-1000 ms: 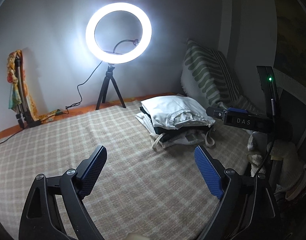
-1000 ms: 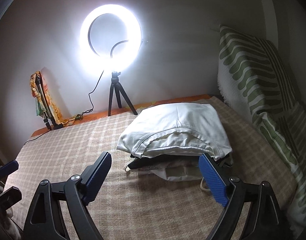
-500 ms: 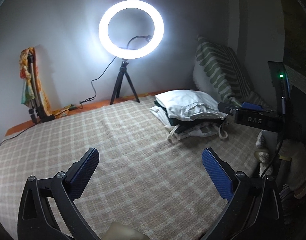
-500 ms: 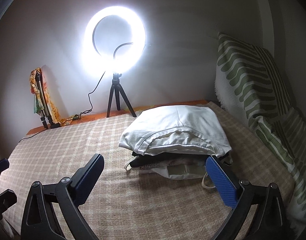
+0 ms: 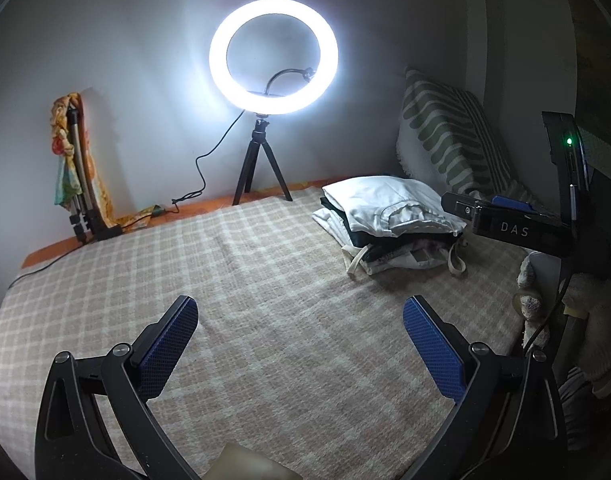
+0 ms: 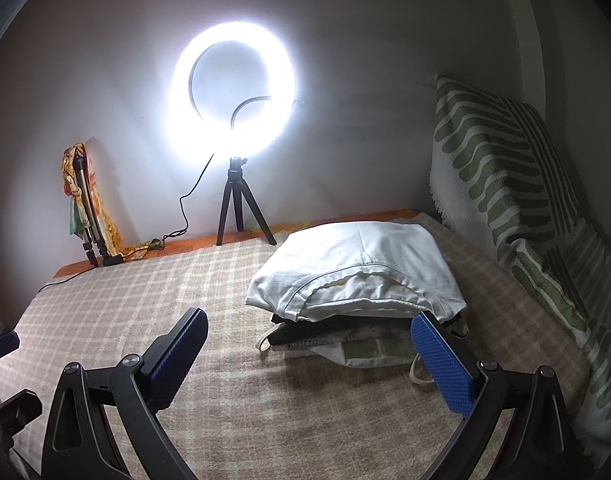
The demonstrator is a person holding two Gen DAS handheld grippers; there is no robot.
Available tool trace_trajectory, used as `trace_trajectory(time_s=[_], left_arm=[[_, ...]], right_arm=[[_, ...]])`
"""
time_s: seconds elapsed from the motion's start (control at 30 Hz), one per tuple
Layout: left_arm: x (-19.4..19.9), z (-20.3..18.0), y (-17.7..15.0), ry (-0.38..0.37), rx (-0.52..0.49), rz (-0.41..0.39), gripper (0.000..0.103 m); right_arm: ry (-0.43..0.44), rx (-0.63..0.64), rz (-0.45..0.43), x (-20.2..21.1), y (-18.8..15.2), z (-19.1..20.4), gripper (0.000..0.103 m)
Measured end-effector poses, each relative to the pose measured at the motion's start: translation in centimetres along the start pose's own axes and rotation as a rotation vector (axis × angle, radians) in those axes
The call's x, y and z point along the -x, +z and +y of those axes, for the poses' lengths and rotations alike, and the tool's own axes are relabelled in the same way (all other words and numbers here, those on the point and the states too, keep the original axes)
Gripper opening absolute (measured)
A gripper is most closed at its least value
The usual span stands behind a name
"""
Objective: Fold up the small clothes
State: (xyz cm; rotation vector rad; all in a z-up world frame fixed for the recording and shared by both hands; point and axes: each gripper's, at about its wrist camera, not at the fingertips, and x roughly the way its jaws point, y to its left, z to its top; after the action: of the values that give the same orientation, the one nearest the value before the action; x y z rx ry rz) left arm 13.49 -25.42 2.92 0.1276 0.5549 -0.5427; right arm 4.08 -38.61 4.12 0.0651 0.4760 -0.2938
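A stack of folded clothes (image 5: 389, 220) lies on the checked beige bedspread (image 5: 265, 300), right of centre, with a white garment (image 6: 357, 276) on top, dark and printed pieces under it. My left gripper (image 5: 301, 344) is open and empty, held above the bare bedspread, well short and left of the stack. My right gripper (image 6: 309, 356) is open and empty, just in front of the stack; its right fingertip (image 6: 429, 332) overlaps the stack's near right corner in view. The right gripper's body (image 5: 505, 228) shows beside the stack in the left wrist view.
A lit ring light (image 5: 273, 56) on a small tripod (image 5: 257, 176) stands at the far wall. A folded tripod with a colourful cloth (image 5: 77, 176) leans at the far left. A green striped pillow (image 6: 505, 176) lines the right side. Soft toys (image 5: 577, 312) lie at the right edge.
Both grippers have pulled back from the stack and drifted left; the stack looks smaller and sits further right in both views. Both stay open and empty.
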Motion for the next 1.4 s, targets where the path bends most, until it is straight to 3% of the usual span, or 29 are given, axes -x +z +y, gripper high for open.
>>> trace_trajectory(time_s=[1.4], left_arm=[[-0.02, -0.14, -0.21, -0.011, -0.009, 0.008, 0.102]], right_arm=[[-0.014, -0.001, -0.005, 0.42, -0.13, 0.0, 0.103]])
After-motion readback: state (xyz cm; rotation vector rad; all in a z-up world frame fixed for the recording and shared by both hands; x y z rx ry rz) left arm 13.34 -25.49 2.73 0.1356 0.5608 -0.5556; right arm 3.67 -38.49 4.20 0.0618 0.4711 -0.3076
